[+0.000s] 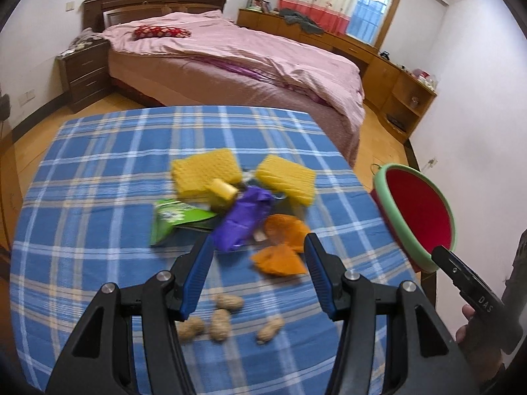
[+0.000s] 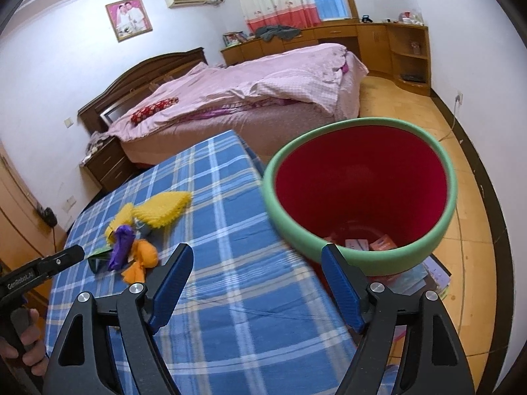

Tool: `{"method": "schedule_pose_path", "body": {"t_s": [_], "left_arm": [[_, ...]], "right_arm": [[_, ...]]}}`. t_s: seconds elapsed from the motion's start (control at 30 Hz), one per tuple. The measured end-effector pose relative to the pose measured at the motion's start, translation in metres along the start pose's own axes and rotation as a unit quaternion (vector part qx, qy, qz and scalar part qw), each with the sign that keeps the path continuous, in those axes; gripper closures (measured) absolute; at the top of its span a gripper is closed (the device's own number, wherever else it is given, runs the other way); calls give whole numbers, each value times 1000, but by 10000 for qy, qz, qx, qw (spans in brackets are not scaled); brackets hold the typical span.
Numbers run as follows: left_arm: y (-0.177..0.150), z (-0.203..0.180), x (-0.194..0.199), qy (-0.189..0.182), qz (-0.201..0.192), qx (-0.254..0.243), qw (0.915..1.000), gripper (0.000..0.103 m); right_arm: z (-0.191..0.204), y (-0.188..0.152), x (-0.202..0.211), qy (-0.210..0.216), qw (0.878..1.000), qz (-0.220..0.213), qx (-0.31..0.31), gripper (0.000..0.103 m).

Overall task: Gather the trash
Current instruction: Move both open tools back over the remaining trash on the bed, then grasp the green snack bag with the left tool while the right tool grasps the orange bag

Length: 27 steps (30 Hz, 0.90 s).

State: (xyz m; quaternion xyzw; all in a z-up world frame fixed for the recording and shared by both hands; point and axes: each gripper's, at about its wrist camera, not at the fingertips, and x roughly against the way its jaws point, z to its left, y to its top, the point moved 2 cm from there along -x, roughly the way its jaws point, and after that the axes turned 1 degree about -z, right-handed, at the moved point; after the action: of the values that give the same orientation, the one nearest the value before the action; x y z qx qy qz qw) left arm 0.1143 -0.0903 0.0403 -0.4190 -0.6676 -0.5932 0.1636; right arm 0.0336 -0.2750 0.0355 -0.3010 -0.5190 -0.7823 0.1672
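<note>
1. Checked blue cloth covers the table (image 1: pixel 98 171), which stands near the foot of a bed (image 1: pixel 230 65) with pink bedding in a room with a wooden floor, a dark nightstand (image 1: pixel 85 72) and a run of light wooden cabinets (image 1: pixel 388 75) under a curtained window.
2. Trash sits in a loose heap mid-table: two yellow sponges (image 1: pixel 204 171), a purple wrapper (image 1: pixel 243 220), a green packet (image 1: pixel 174 217) and orange scraps (image 1: pixel 283 240), with four peanuts (image 1: pixel 227 319) lying nearer the camera.
3. Off the table's right edge stands a red bin (image 2: pixel 362 177) with a green rim; a few small packets lie at its bottom.
4. Left gripper (image 1: pixel 260 256) hovers over the heap, jaws parted and holding nothing.
5. Right gripper (image 2: pixel 257 273) hangs between table edge and bin, jaws wide and empty.
</note>
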Motion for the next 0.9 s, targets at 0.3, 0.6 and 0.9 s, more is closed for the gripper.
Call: {"method": "schedule_pose_path", "body": {"t_s": [0.3, 0.6, 0.9], "left_arm": [[2, 40, -1, 325, -42, 174, 9993, 41], [5, 76, -17, 629, 24, 357, 9974, 39], [7, 91, -42, 778, 181, 404, 9960, 37]], "right_arm": [[27, -5, -15, 110, 9997, 127, 182, 21], [40, -7, -32, 99, 9993, 247, 266, 21], [44, -9, -46, 127, 9990, 355, 245, 21]]}}
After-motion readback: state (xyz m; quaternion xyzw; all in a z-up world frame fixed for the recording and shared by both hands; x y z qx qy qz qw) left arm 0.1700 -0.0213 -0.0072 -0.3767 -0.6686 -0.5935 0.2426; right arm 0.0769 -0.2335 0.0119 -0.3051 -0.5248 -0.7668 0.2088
